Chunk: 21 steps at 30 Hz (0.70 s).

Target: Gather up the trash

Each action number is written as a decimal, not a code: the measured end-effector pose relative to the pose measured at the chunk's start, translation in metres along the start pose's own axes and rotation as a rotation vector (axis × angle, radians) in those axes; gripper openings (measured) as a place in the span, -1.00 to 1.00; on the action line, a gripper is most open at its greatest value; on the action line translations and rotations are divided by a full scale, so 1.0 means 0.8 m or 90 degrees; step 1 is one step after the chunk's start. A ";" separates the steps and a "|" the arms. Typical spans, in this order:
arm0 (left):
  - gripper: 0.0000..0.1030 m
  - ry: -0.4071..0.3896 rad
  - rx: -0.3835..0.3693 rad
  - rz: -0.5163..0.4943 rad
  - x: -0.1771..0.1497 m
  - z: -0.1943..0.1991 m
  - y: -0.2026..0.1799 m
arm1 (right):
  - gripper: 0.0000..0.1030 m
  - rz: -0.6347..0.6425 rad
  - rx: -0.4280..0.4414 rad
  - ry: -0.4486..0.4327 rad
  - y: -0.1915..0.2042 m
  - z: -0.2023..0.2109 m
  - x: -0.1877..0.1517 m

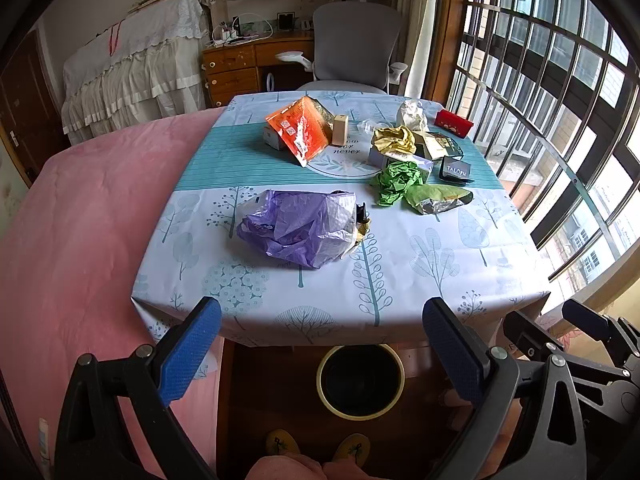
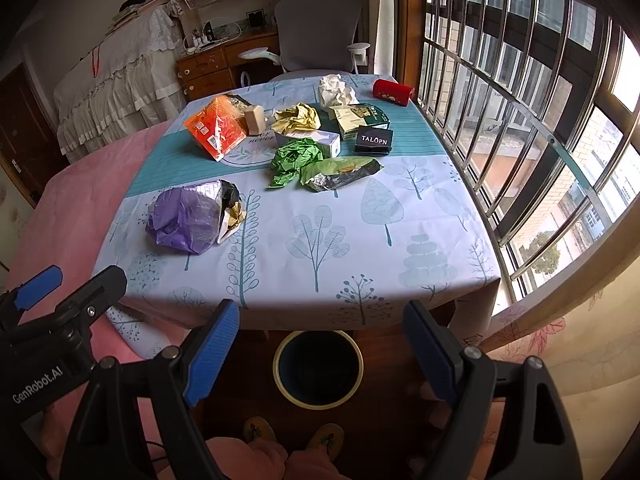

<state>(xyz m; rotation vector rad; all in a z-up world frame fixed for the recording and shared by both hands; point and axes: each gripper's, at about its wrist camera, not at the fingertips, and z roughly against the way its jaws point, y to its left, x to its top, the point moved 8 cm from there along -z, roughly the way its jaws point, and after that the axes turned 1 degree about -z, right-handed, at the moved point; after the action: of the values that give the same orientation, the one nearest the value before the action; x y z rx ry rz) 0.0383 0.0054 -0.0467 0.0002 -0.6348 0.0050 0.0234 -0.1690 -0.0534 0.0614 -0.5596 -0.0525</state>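
Observation:
Trash lies on a table with a tree-print cloth (image 1: 400, 280) (image 2: 360, 240). Nearest is a crumpled purple plastic bag (image 1: 298, 226) (image 2: 186, 216). Behind it are green crumpled paper (image 1: 396, 182) (image 2: 294, 160), a green foil wrapper (image 1: 438, 198) (image 2: 340, 172), gold crumpled paper (image 1: 394, 140) (image 2: 298, 118), an orange packet (image 1: 298, 128) (image 2: 214, 130), white crumpled paper (image 1: 412, 114) (image 2: 334, 90) and small boxes. A yellow-rimmed bin (image 1: 360, 380) (image 2: 318, 368) stands on the floor under the near edge. My left gripper (image 1: 322, 354) and right gripper (image 2: 322, 354) hover open and empty in front of the table, above the bin.
A pink bed (image 1: 80, 240) borders the table's left side. A barred window (image 2: 540, 120) runs along the right. A grey office chair (image 1: 356, 52) and a wooden desk (image 1: 240, 68) stand behind. A person's slippered feet (image 2: 294, 436) are by the bin.

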 end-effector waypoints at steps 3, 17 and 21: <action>0.94 0.006 0.005 0.005 0.001 -0.003 0.004 | 0.64 0.002 0.005 0.005 0.001 -0.004 0.003; 0.94 0.015 0.041 0.055 0.023 -0.017 0.057 | 0.64 0.015 0.054 0.016 0.031 -0.027 0.032; 0.94 0.029 0.048 0.058 0.035 -0.036 0.084 | 0.64 0.017 0.076 0.026 0.055 -0.043 0.045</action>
<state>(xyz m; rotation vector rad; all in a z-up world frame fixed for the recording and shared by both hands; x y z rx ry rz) 0.0776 0.0727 -0.0532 0.0439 -0.5877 0.1174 0.0738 -0.1262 -0.0605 0.1708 -0.5229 0.0079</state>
